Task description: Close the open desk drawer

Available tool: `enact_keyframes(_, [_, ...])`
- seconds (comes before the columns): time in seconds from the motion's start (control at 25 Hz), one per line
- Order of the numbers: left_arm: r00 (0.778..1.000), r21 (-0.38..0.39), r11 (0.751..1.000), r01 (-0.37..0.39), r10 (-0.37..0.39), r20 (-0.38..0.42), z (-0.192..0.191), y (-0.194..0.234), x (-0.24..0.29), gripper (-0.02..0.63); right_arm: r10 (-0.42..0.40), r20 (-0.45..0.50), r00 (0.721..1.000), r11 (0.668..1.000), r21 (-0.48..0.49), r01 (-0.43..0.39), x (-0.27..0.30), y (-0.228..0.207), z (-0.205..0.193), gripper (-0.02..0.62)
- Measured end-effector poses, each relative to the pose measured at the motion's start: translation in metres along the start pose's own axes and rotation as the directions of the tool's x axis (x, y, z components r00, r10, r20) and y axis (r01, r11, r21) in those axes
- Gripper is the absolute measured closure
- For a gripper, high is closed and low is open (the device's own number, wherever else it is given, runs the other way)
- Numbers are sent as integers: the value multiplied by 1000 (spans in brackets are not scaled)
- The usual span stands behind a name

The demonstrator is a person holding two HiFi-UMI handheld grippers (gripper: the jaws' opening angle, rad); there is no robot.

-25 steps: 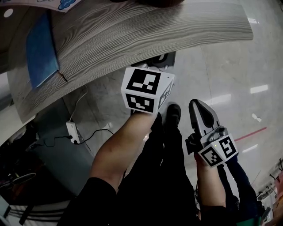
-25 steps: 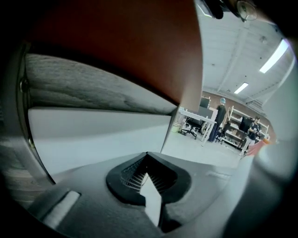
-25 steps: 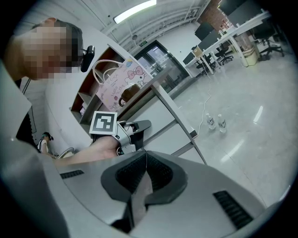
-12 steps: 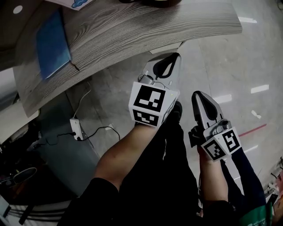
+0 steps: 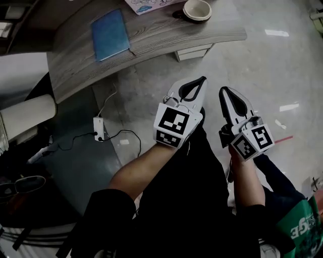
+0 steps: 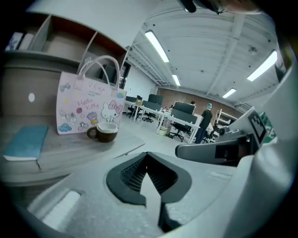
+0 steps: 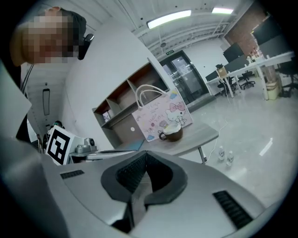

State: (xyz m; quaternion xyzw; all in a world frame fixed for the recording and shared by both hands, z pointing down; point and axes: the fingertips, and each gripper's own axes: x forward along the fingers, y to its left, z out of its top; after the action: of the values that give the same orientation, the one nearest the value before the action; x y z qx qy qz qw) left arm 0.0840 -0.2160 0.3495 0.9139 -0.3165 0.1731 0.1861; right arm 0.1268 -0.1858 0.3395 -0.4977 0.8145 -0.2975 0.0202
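Note:
A white drawer unit (image 5: 194,51) peeks out from under the front edge of the curved wooden desk (image 5: 151,40); only its front shows, and I cannot tell whether a drawer stands open. My left gripper (image 5: 202,79) hangs shut and empty above the floor, well short of the desk. My right gripper (image 5: 222,90) is beside it, also shut and empty. In the left gripper view the jaws (image 6: 147,154) meet at the tip, with the desk (image 6: 70,148) beyond. The right gripper view shows its jaws (image 7: 145,154) closed too.
On the desk lie a blue book (image 5: 110,27), a brown cup (image 5: 197,9) and a pink Hello Kitty bag (image 6: 88,109). A power strip with cables (image 5: 98,128) lies on the floor at the left. The person's legs (image 5: 192,181) are below the grippers. Two small bottles (image 7: 224,155) stand on the floor.
The left gripper has come back out from under the desk edge. Both grippers and the view have drawn away from the desk, so more of the desktop shows.

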Motion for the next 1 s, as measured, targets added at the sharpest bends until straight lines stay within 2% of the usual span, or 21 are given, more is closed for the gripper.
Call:
enact_keyframes(0.12, [1000,35,999,1,-1,18,41,-16,-45,600,14,-6,1000,999,-44,-14,-19,38,33,581])
enact_keyframes(0.28, [998,67,998,9,-13,60,89,-47,-102,600,23,34,999,995,-102,-20,-53,85,76,583])
enact_keyframes(0.48, [989,102,994,-41,26,147,133,-64,-159,600,47,86,995,983,-182,-31,-85,131,110,583])
enact_keyframes(0.76, [971,124,987,-103,73,226,165,-68,-206,600,79,133,988,963,-266,-41,-112,171,142,583])
enact_keyframes(1.0, [966,123,987,-100,67,248,172,-71,-214,600,94,152,984,951,-305,-44,-117,184,150,583])
